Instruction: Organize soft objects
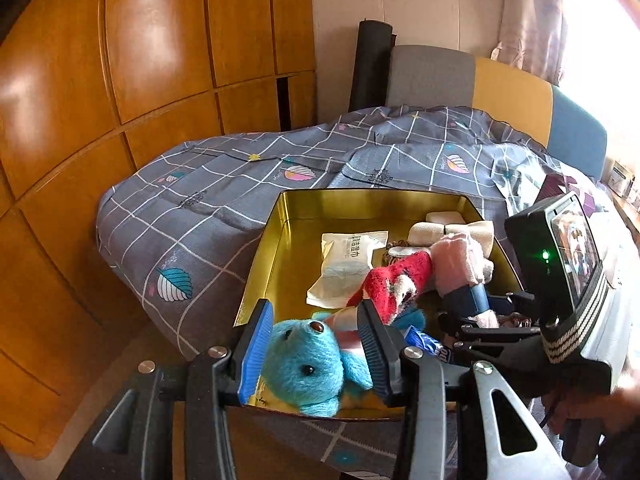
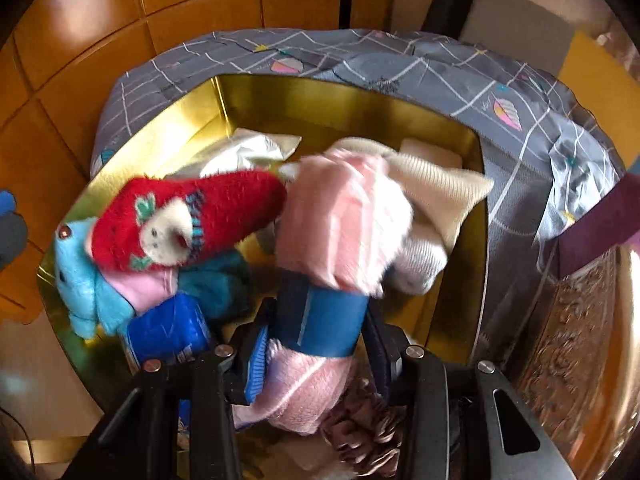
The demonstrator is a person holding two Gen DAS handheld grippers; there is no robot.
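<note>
gold tin (image 1: 280, 240) on the bed (image 1: 208, 208): your left claw (image 1: 316, 354) sits released around the blue teddy (image 1: 308, 364), near edge; your right claw (image 2: 316, 344) is clenched on the pink towel roll (image 2: 344, 216), right side.

home bedroom: bed w/ quilt (image 1: 224, 196), wood wardrobe (image 1: 120, 80), curtain (image 1: 532, 16)

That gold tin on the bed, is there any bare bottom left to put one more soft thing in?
Yes: the gold tin is bare along its far wall and left side, beyond and beside the white packet. The near and right parts are crowded: blue teddy bear, red sock, rolled pink towel, cream cloth.
</note>
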